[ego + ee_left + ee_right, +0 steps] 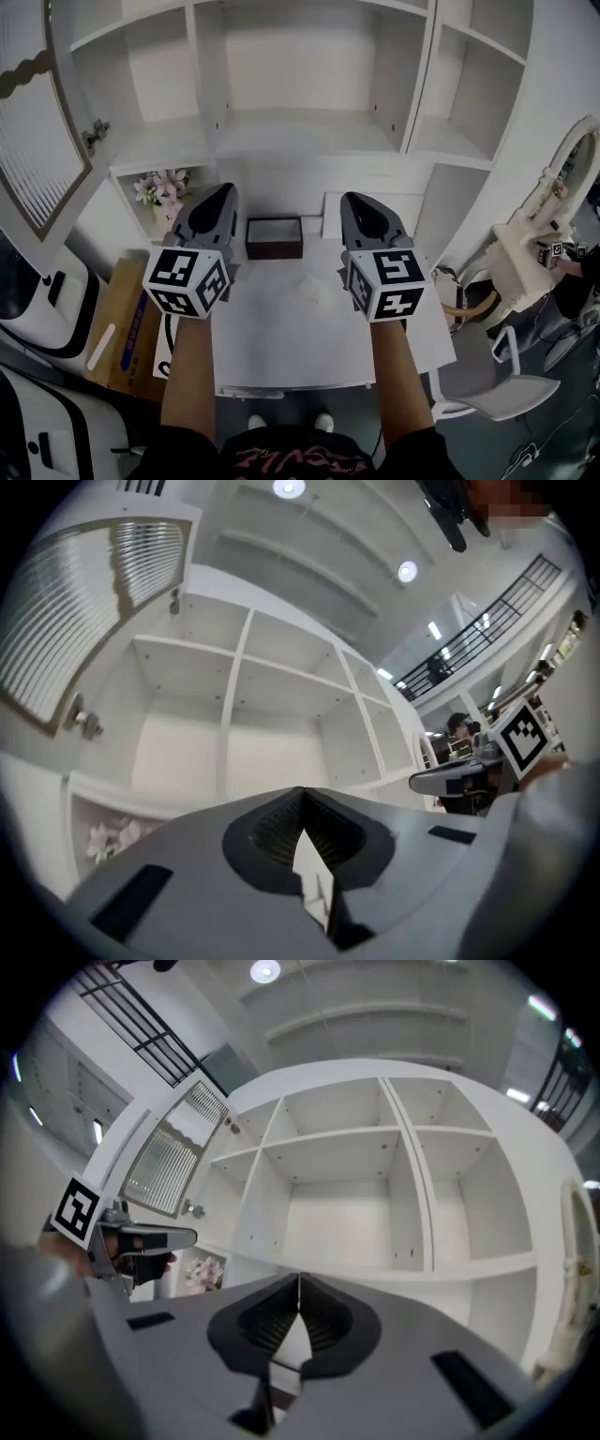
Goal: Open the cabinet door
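Observation:
The white cabinet point(300, 75) stands with its shelves bare. Its left door point(37, 141), a slatted panel with a small knob point(97, 134), is swung wide open; the left gripper view shows that door point(84, 611) at the upper left and the right gripper view shows it point(173, 1157) at the left. An arched right door point(562, 178) hangs open too. My left gripper point(225, 187) and right gripper point(354, 197) hover side by side over the desk, below the shelves, touching nothing. Both are shut and empty, the left point(302, 789) and the right point(299, 1277).
On the white desk point(300, 328) a dark open box point(274, 236) sits between the grippers. Pink flowers point(164, 187) stand in the low left compartment. A cardboard box point(127, 323) and a white machine point(37, 300) are at the left, a chair point(497, 394) at the right.

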